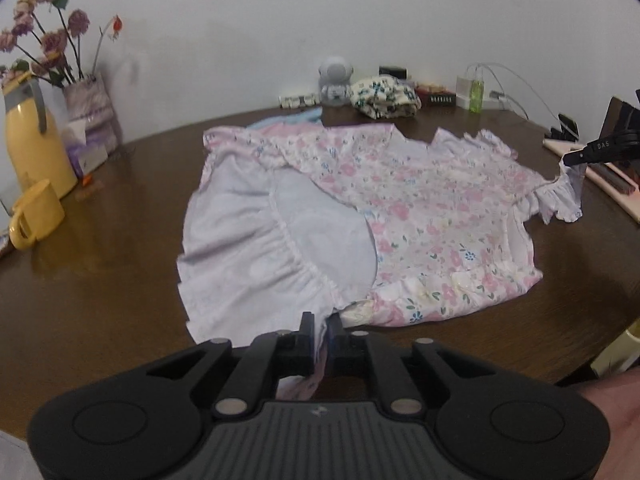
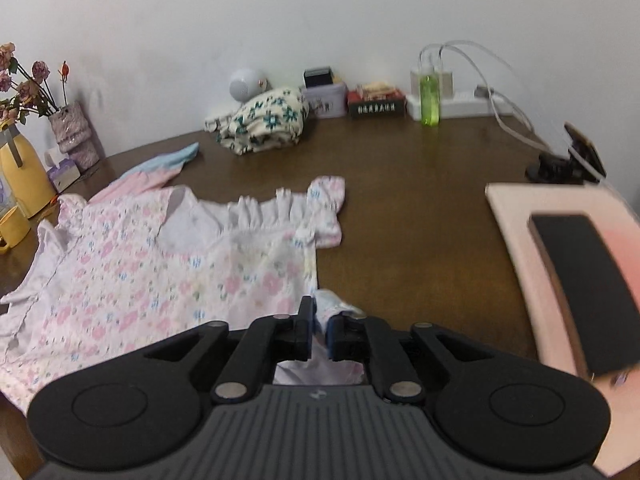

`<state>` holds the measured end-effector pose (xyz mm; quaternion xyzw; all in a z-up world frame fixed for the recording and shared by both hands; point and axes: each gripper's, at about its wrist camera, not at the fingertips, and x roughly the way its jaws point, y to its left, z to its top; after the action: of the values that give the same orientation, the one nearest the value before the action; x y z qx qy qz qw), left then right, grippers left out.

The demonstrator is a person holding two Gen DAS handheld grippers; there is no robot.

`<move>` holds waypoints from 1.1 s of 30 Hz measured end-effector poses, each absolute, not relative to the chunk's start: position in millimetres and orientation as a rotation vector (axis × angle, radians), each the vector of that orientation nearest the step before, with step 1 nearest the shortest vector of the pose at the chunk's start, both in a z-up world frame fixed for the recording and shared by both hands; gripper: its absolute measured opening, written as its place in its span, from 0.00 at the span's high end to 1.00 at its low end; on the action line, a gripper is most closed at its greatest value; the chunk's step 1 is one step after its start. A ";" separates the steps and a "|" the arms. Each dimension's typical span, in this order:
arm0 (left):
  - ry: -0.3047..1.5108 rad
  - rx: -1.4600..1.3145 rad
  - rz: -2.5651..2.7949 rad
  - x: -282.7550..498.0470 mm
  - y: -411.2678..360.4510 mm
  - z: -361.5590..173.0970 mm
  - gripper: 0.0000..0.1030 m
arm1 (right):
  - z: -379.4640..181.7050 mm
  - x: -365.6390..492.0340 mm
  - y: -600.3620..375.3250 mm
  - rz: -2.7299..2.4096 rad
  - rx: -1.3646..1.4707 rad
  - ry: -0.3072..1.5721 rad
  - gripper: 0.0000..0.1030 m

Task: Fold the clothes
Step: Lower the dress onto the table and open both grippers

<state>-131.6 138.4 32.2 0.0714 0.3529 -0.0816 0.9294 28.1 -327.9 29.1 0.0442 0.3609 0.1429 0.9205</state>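
Two claws grip one garment. The left claw (image 1: 320, 330) is clenched on the pale hem of the floral dress (image 1: 424, 216), with cloth bunched between its black fingers near the tabletop's near edge. The right claw (image 2: 319, 322) is pinched on a ruffled sleeve of the same dress (image 2: 160, 264); in the left wrist view its tip (image 1: 576, 157) lifts that frill slightly off the wood, at the dress's right side.

The dress lies spread across the middle of the dark brown wooden tabletop (image 1: 120, 248), its skirt flipped to show a plain whitish lining with a gathered seam. The fabric is thin, soft and creased, printed with pink and blue flowers.

Bare wood stays open left of the dress and beyond it. To the right, a pink pad (image 2: 520, 224) carrying a black slab crowds the edge.

Farther left stand a yellow mug (image 1: 34, 214), a yellow flask (image 1: 34, 140) and a vase of dried roses (image 1: 90, 112). Against the white wall sit a crumpled floral cloth (image 2: 266, 120) and a green bottle (image 2: 429, 100).
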 end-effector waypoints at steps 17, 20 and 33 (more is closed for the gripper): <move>0.587 0.178 -0.225 -94.6 96.5 50.4 0.35 | 50.8 -14.5 -266.2 0.336 -0.123 0.503 0.41; 0.614 0.193 -0.270 -74.9 82.0 39.1 0.57 | 37.3 4.2 -243.4 0.357 -0.169 0.538 0.53; 0.700 0.169 -0.341 -51.3 68.1 -5.9 0.67 | 18.2 4.7 -307.9 0.244 0.071 0.574 0.52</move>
<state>-51.3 68.1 -5.9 0.0823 0.3410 -0.1662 0.9216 4.7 -307.9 18.2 0.0348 0.2825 0.1201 0.9511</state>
